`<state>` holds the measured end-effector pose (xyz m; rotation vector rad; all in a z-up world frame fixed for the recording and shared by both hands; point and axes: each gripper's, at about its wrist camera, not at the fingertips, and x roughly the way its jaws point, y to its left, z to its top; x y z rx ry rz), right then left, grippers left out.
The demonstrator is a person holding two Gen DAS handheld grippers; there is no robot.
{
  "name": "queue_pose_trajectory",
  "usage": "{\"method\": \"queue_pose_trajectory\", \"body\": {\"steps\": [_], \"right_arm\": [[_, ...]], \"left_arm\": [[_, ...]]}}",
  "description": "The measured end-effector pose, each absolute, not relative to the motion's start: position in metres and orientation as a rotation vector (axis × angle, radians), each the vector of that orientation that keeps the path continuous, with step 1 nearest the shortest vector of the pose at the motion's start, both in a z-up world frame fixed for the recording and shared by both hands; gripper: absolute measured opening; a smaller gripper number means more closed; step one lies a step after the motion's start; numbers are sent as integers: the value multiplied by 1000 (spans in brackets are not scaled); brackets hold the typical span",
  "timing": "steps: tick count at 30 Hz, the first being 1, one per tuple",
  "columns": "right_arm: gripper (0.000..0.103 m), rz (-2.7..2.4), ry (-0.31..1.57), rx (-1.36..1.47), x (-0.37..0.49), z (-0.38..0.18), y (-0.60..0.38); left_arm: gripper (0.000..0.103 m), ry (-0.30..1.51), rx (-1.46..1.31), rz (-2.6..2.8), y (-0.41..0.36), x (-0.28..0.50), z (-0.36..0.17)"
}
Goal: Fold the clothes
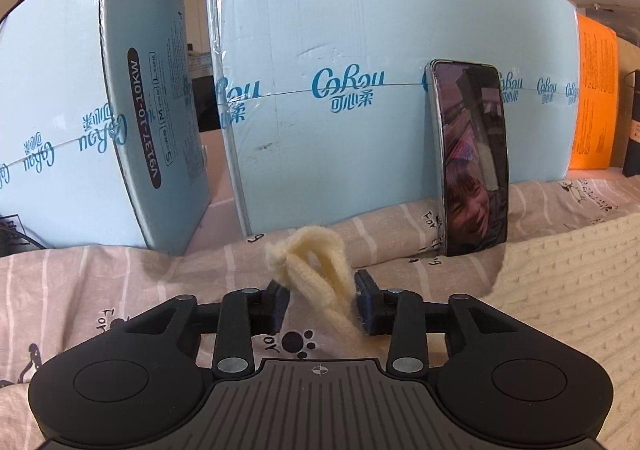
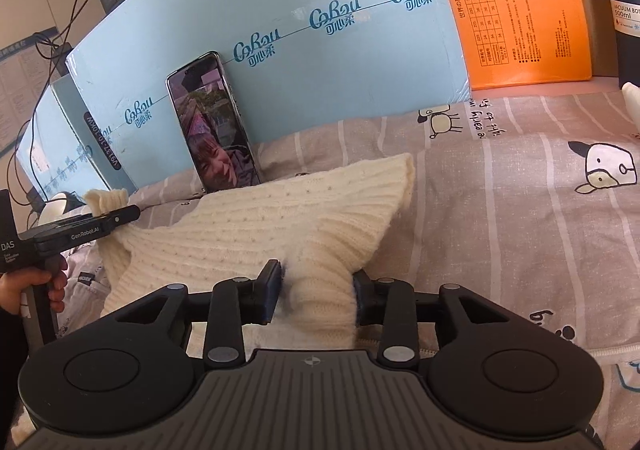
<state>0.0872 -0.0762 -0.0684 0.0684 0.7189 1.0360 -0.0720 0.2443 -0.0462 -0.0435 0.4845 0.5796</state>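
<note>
A cream ribbed knit sweater (image 2: 256, 226) lies on the pink striped bedsheet (image 2: 500, 209). My right gripper (image 2: 316, 290) is shut on a bunched fold of the sweater at its near edge. My left gripper (image 1: 322, 302) is shut on a cuff end of the sweater (image 1: 312, 270), which sticks up between the pads. In the right wrist view the left gripper (image 2: 106, 215) holds that cuff (image 2: 106, 199) at the sweater's far left. The sweater's body shows at the right of the left wrist view (image 1: 572, 270).
Light blue cartons (image 1: 360, 89) stand along the back of the bed. A phone (image 1: 470, 157) leans against one carton, also in the right wrist view (image 2: 214, 121). An orange box (image 2: 520, 5) and a dark vacuum bottle (image 2: 624, 9) stand at the far right.
</note>
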Motion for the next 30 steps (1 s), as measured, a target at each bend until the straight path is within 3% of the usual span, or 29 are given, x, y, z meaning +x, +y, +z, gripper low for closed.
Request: {"method": "queue_pose_trajectory", "body": {"steps": [4, 9, 15, 22, 30], "right_arm": [[40, 1019, 711, 60, 87, -66, -77], [44, 1005, 721, 53, 89, -68, -77], [48, 993, 715, 47, 89, -67, -77], [70, 958, 654, 62, 85, -58, -85], [77, 1014, 585, 140, 75, -44, -93]], "left_arm": [[63, 477, -22, 639, 253, -88, -43], [64, 545, 7, 692, 264, -92, -54], [65, 448, 26, 672, 239, -105, -28], [76, 378, 19, 311, 147, -129, -5], [76, 420, 103, 152, 70, -131, -29]]}}
